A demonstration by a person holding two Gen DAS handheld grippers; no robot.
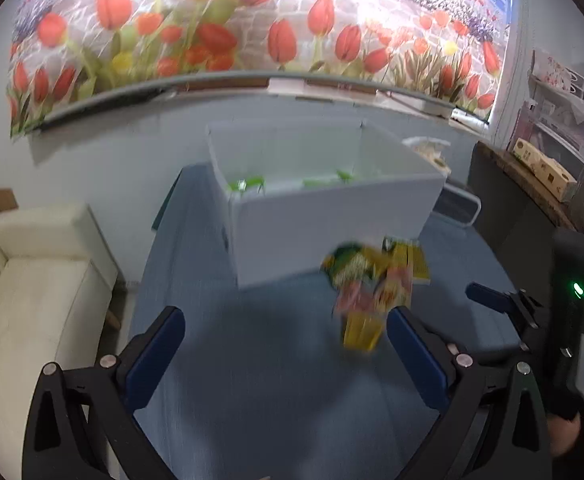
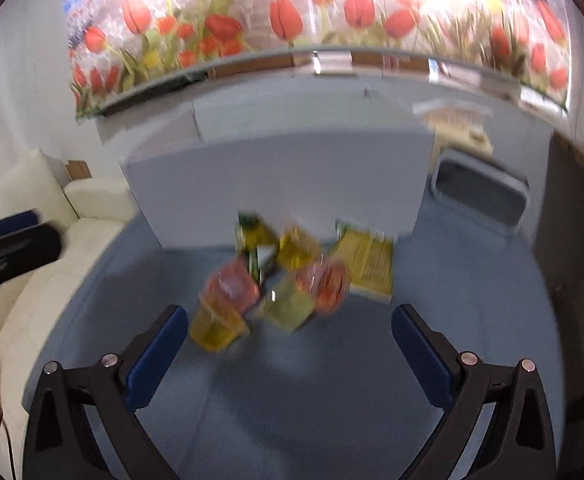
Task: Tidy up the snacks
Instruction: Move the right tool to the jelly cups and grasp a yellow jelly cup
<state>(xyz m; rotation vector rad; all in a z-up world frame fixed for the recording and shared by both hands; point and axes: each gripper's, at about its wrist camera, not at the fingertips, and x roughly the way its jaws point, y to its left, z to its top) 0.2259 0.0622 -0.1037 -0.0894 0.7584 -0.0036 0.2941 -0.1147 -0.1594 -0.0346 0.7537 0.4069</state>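
Both grippers hang above a blue worktop (image 2: 331,380), each with its blue-padded fingers spread wide and nothing between them. The left gripper (image 1: 286,352) is over bare blue surface; the right gripper (image 2: 290,352) is just near of the heap of snacks (image 2: 292,276).

That heap sits on the worktop close in front of a white box (image 1: 331,232), which stands open-topped toward the far side. From the right wrist view the heap blurs, yet some pieces can be told apart: a yellow jelly cup (image 2: 216,326) nearest the left finger (image 2: 156,360), a pink-topped cup (image 2: 234,286) touching it just behind, another reddish cup (image 2: 327,286) to the right, a greenish cup (image 2: 288,306) between them, and a flat yellow packet (image 2: 367,264) lying on the right edge of the pile. A dark green packet (image 2: 252,240) sits at the far side, near the box wall.

From the left wrist view the same pile shows to the right of centre, just beside the right finger (image 1: 419,360) — the right gripper itself appears at that picture's right edge. Inside the box, green items (image 1: 248,184) lie at the bottom, too smeared to name. A cream sofa (image 1: 32,300) stands to the left of the worktop, and a tulip mural (image 1: 252,20) covers the far wall.
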